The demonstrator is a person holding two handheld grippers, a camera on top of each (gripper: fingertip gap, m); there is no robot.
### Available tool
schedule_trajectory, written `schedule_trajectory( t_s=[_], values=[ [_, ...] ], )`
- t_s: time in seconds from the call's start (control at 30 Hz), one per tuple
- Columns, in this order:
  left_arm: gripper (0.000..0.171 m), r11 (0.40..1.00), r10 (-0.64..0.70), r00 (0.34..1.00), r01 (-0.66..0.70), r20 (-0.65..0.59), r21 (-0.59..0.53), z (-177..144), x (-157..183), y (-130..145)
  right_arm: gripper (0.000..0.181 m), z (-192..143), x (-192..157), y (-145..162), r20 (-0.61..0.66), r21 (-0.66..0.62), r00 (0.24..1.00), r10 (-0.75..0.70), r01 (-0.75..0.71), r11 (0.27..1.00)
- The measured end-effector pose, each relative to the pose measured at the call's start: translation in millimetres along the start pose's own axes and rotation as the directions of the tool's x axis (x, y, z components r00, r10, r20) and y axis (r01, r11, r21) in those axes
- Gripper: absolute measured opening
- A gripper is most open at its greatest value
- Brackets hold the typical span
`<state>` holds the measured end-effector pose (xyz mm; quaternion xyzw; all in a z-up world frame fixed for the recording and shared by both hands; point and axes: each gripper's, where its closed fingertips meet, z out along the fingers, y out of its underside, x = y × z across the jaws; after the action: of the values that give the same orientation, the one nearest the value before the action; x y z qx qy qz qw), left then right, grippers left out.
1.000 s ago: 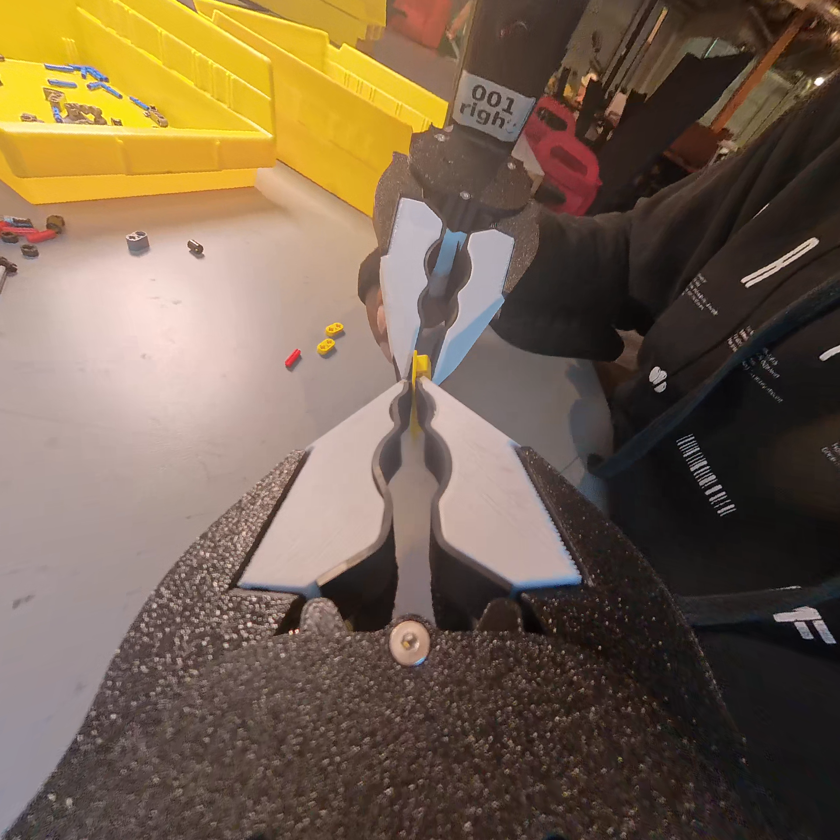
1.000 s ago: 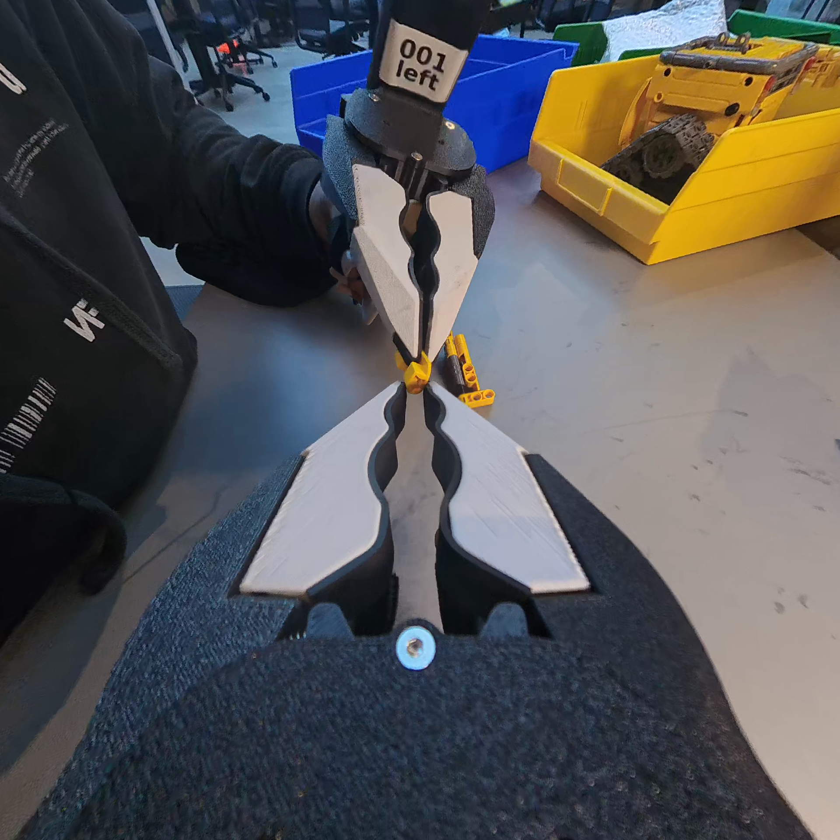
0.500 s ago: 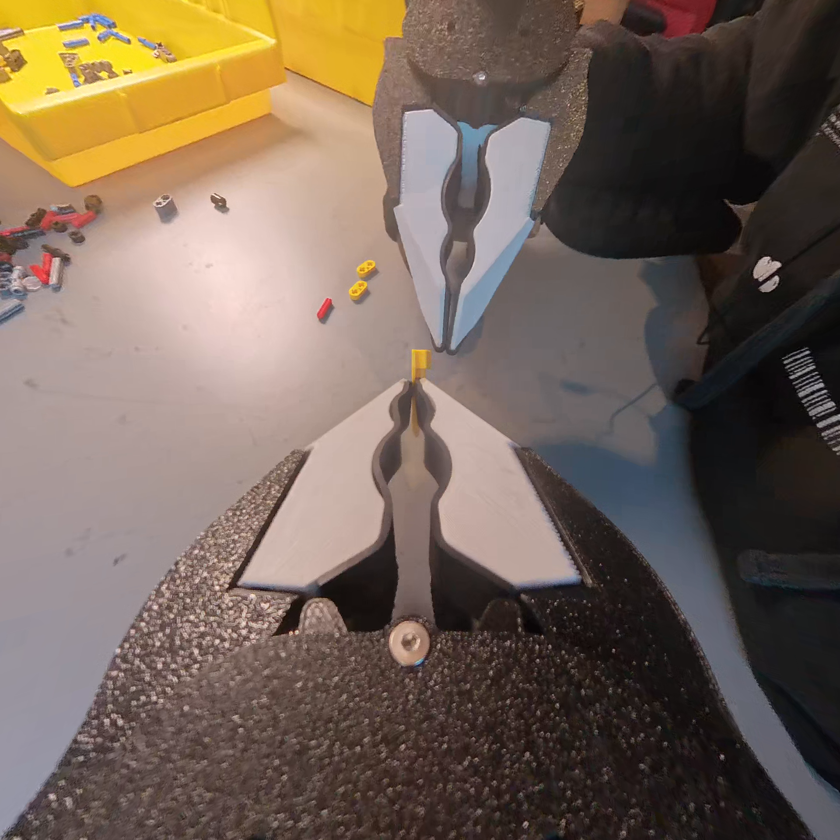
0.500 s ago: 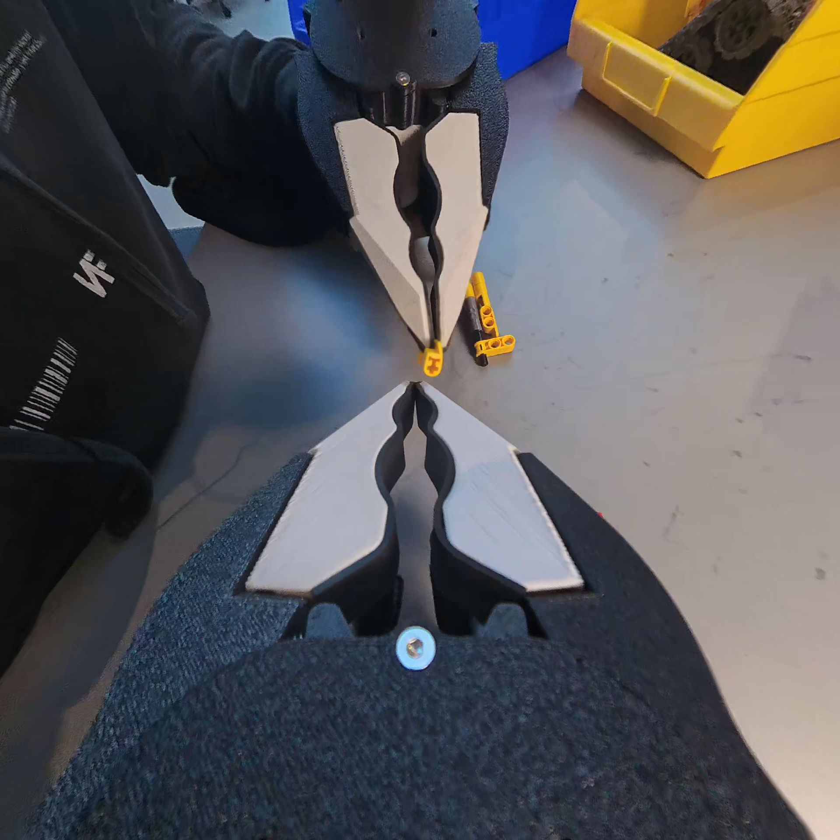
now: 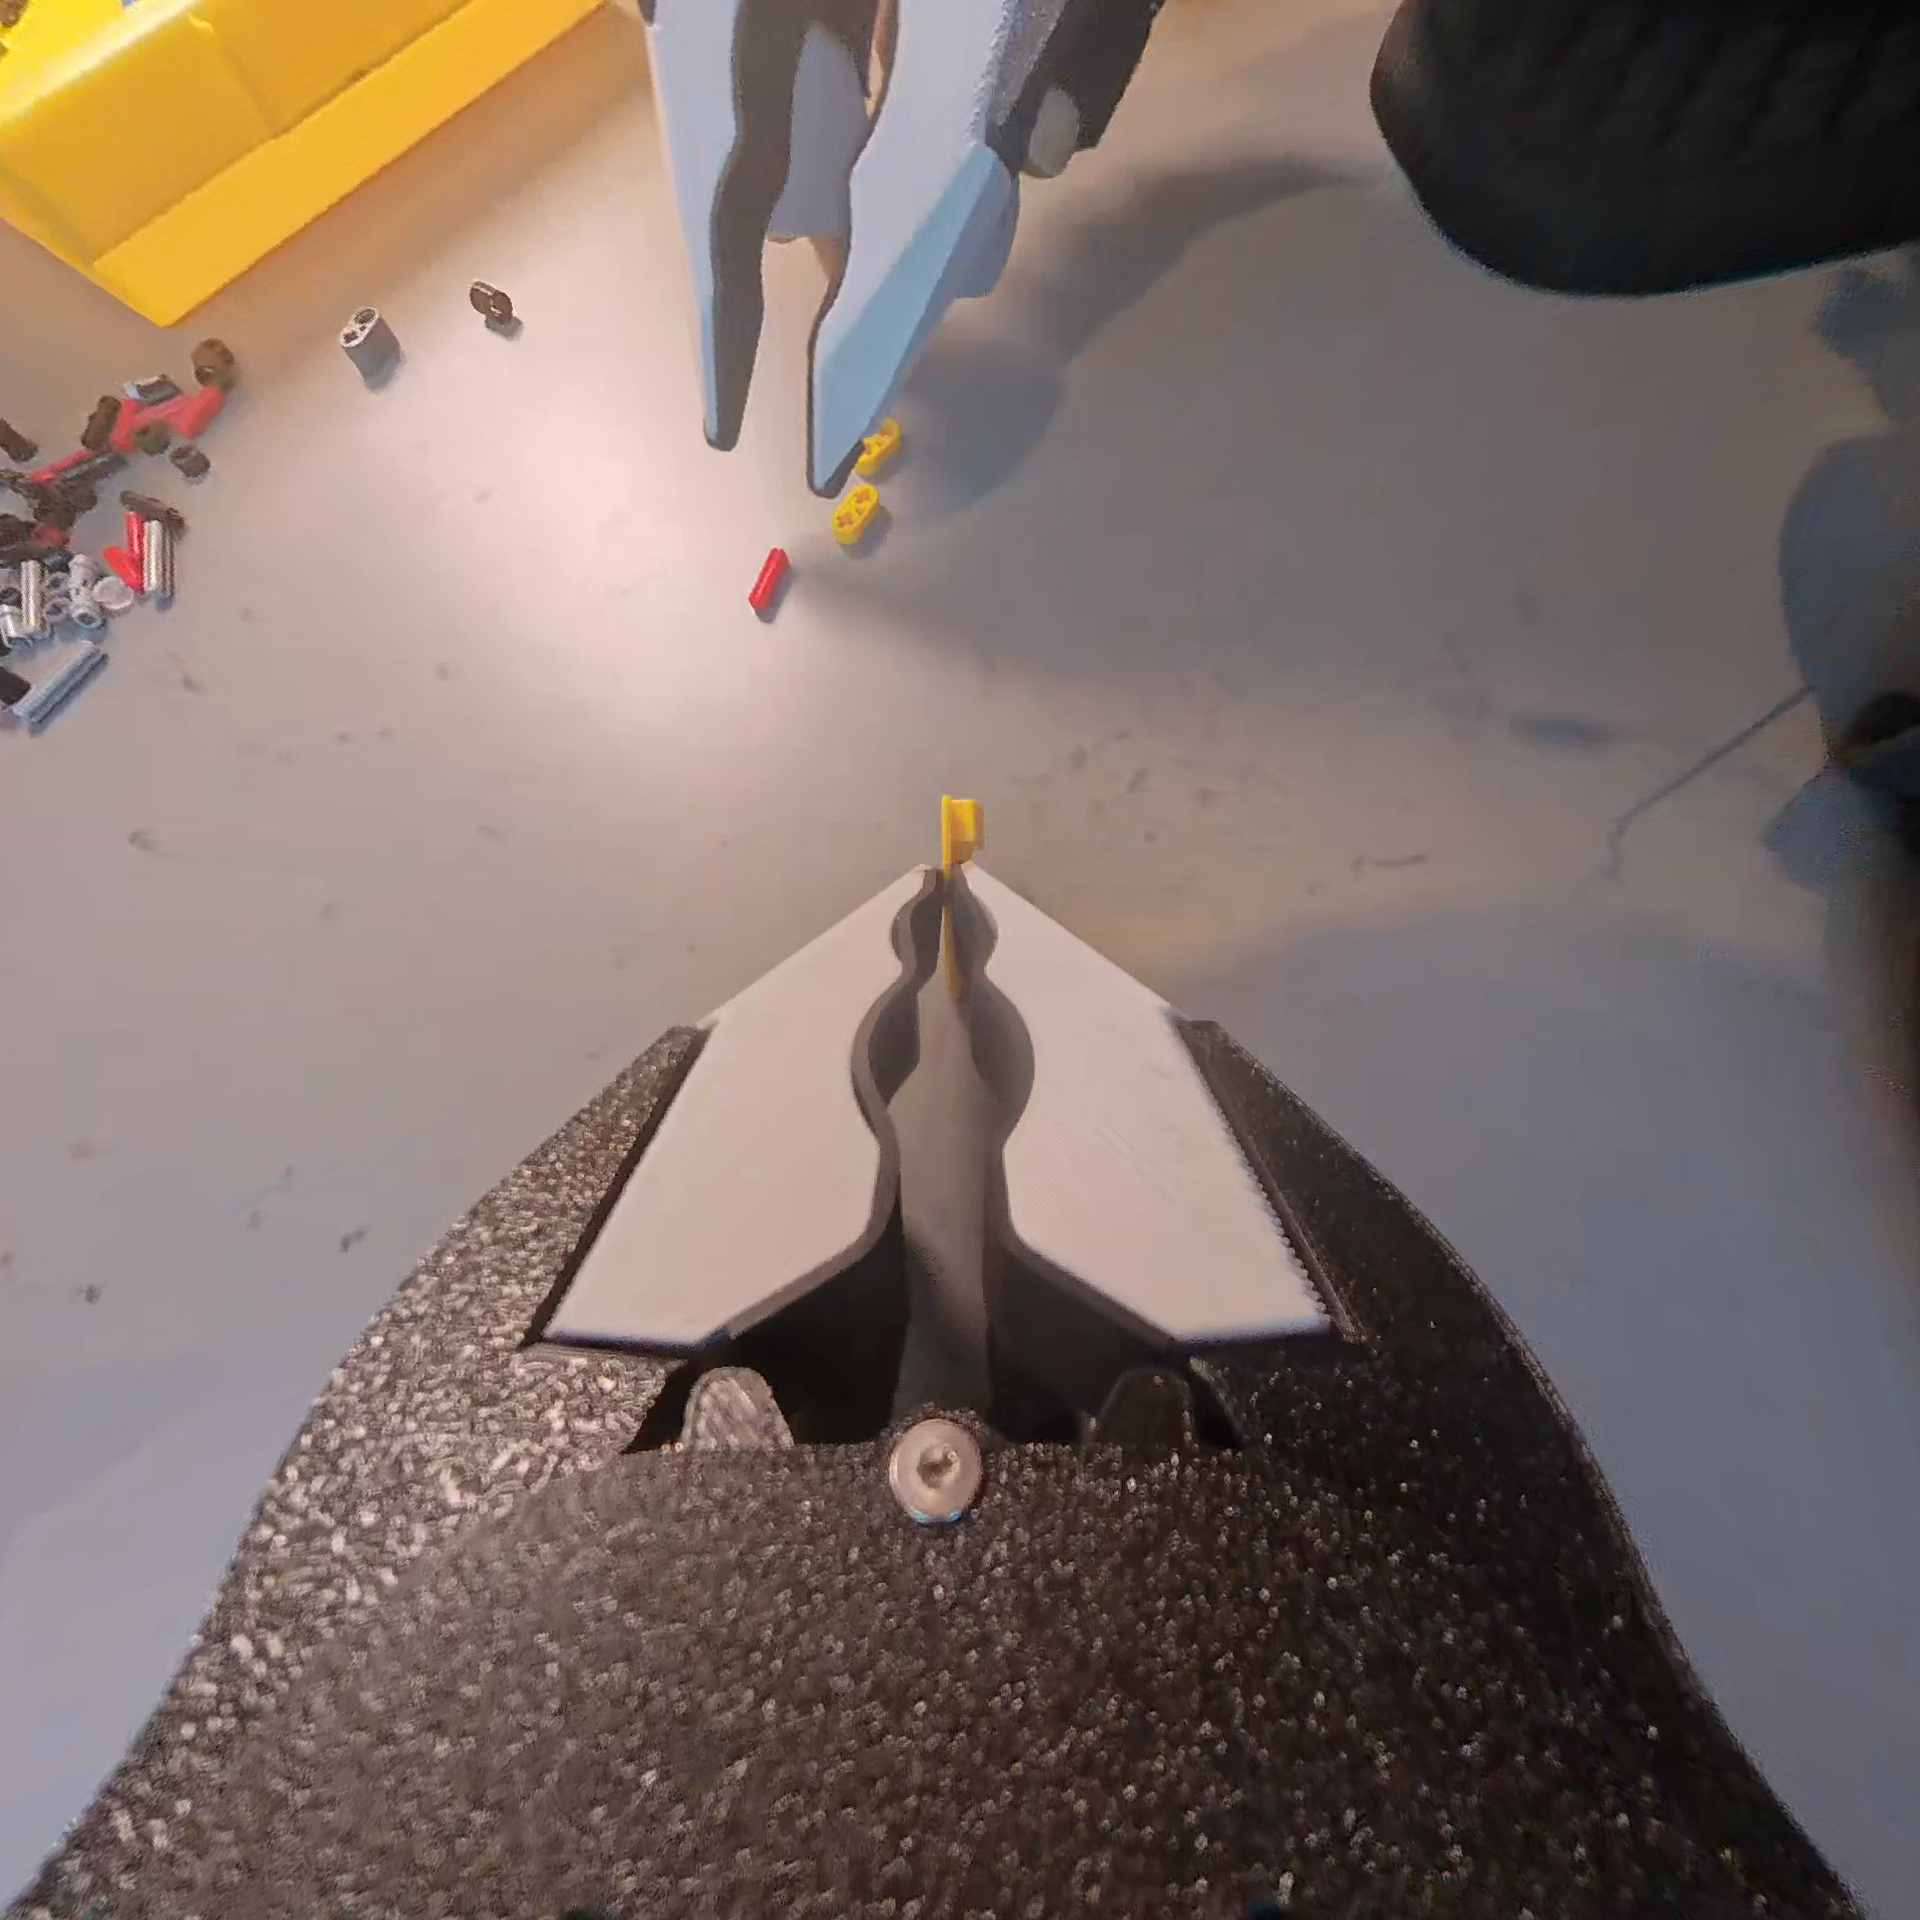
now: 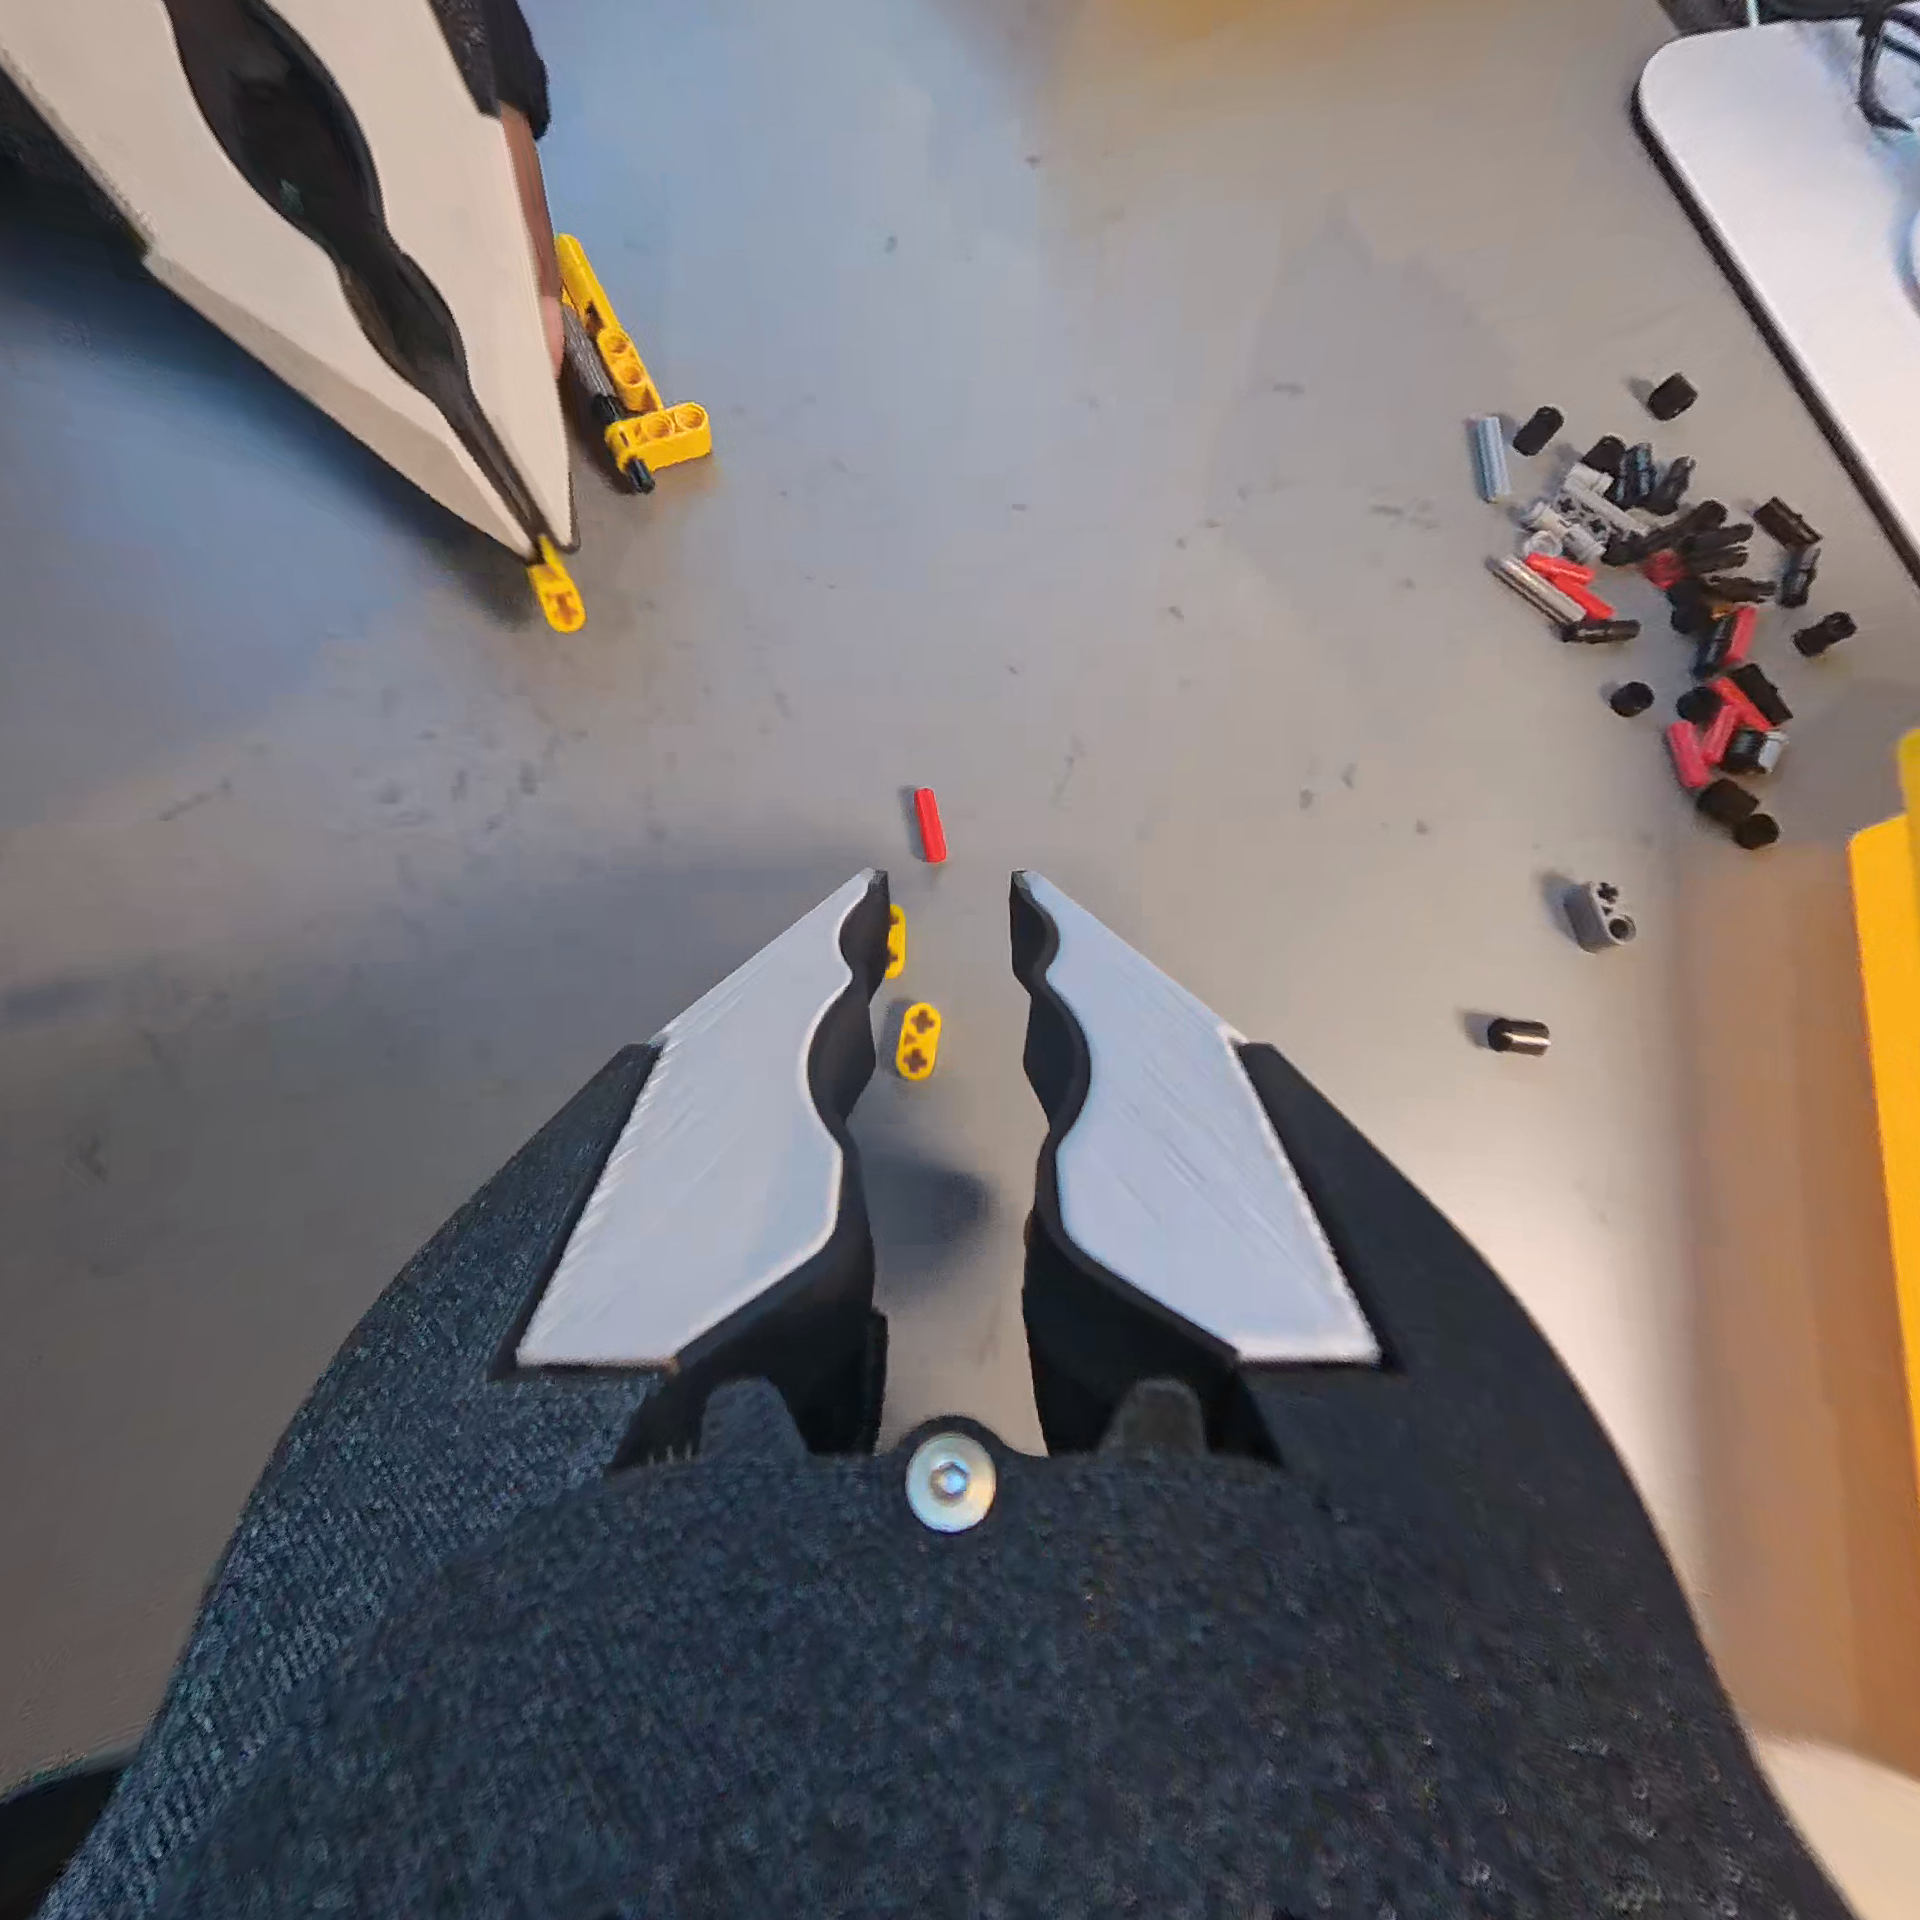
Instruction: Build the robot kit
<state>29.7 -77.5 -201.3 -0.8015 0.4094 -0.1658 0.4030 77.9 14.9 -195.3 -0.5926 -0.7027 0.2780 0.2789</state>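
While left gripper point(image 5: 943, 873) pinches yellow piece point(image 5: 957, 831), right gripper point(image 6: 948, 881) spread

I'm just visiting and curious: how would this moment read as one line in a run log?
left tongs: shut on small yellow piece | right tongs: open, over two yellow links | red pin: just ahead on table
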Motion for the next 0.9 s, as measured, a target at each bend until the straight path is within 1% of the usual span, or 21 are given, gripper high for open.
schedule_trajectory(
  t_s=[0.1,0.27,0.4,0.57,0.7,0.83,0.9],
  values=[
    [0.0,0.999,0.04,0.999,-0.039,0.01,-0.032,3.7,1.8,2.1,0.02,10.3,-2.2,-5.6,0.016,-0.013,1.0,-0.019,0.019,1.0],
    [0.0,0.998,0.035,0.999,-0.035,-0.003,-0.051,4.6,4.0,3.7,0.017,23.5,-2.9,-1.3,0.042,-0.109,0.998,-0.054,0.058,0.992],
    [0.0,0.998,0.031,1.0,-0.031,-0.003,-0.052,4.6,3.5,4.0,0.004,25.2,-8.5,-0.2,0.066,-0.138,0.996,-0.067,0.076,0.988],
    [0.002,0.998,0.033,0.999,-0.032,0.008,-0.063,4.5,1.3,5.9,0.003,24.3,-12.0,-2.2,0.061,-0.128,0.991,-0.115,0.122,0.984],
    [0.009,0.996,0.057,0.998,-0.056,0.002,-0.075,3.8,3.0,8.3,0.003,20.5,-35.1,-14.2,0.138,-0.067,0.98,-0.142,0.153,0.986],
    [0.015,0.994,0.068,0.998,-0.069,-0.016,-0.085,-0.4,4.9,10.7,0.003,21.2,-52.2,-14.5,0.183,-0.058,0.969,-0.165,0.179,0.982],
    [0.016,0.993,0.072,0.997,-0.074,-0.023,-0.09,-2.5,5.8,12.3,0.003,21.4,-58.6,-15.4,0.202,-0.047,0.964,-0.17,0.183,0.982]
  ],
)
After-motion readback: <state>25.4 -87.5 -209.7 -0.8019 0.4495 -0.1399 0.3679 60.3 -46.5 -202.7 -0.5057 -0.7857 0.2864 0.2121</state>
